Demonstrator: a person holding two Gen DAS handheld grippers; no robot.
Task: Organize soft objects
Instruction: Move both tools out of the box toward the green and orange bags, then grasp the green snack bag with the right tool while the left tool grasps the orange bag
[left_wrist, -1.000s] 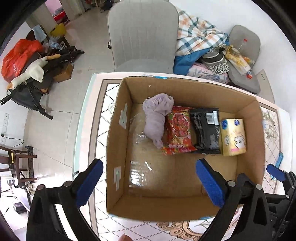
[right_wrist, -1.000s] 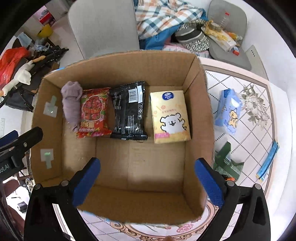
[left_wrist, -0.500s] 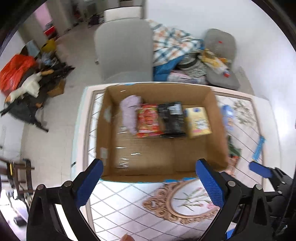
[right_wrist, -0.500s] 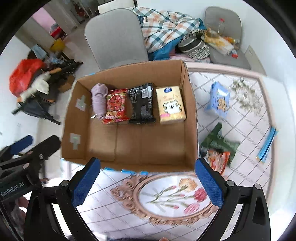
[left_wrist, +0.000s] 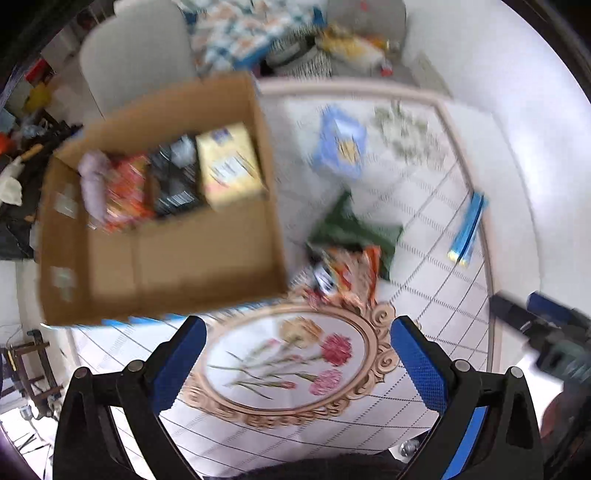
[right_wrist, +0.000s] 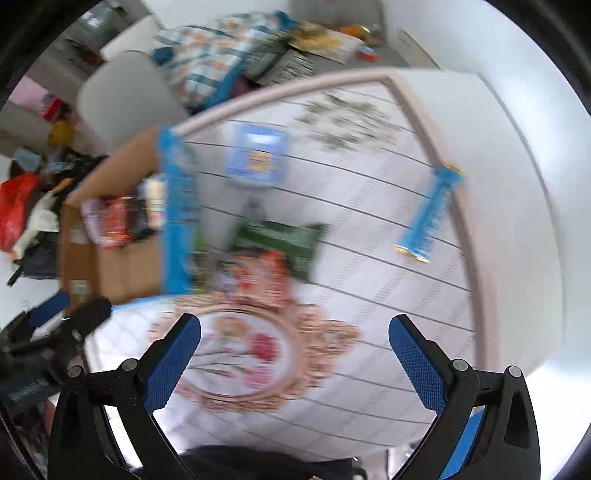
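A: Start with the largest item. What do we log for the desk (left_wrist: 436, 306)?

B: We log a white patterned surface with an oval floral medallion (left_wrist: 291, 354) at its near centre. Both views are motion-blurred.

A: Next, the cardboard box (left_wrist: 207, 258)?

B: We see it on the left part of the desk, open at the top. Along its far wall lie four items in a row: a lilac cloth bundle (left_wrist: 92, 181), a red packet (left_wrist: 127, 192), a black packet (left_wrist: 173, 177) and a yellow tissue pack (left_wrist: 229, 166). A grey chair (left_wrist: 136, 51) stands behind the box.

A: And the loose soft objects on the desk?

B: To the right of the box we record a light-blue tissue pack (left_wrist: 341, 144) furthest back. Nearer, a dark-green packet (left_wrist: 351, 229) lies with an orange-red packet (left_wrist: 351, 269) overlapping its near edge, just beside the medallion rim. A long blue sachet (left_wrist: 467, 229) lies well apart, near the right border.

A: Gripper status?

B: The left gripper (left_wrist: 295, 365) hangs above the medallion with its jaws spread wide and nothing between them. The right gripper (right_wrist: 295, 362) hangs over the same near area, jaws equally spread and empty. In the right wrist view the green packet (right_wrist: 280, 240) and the blue sachet (right_wrist: 428, 214) lie ahead of it.
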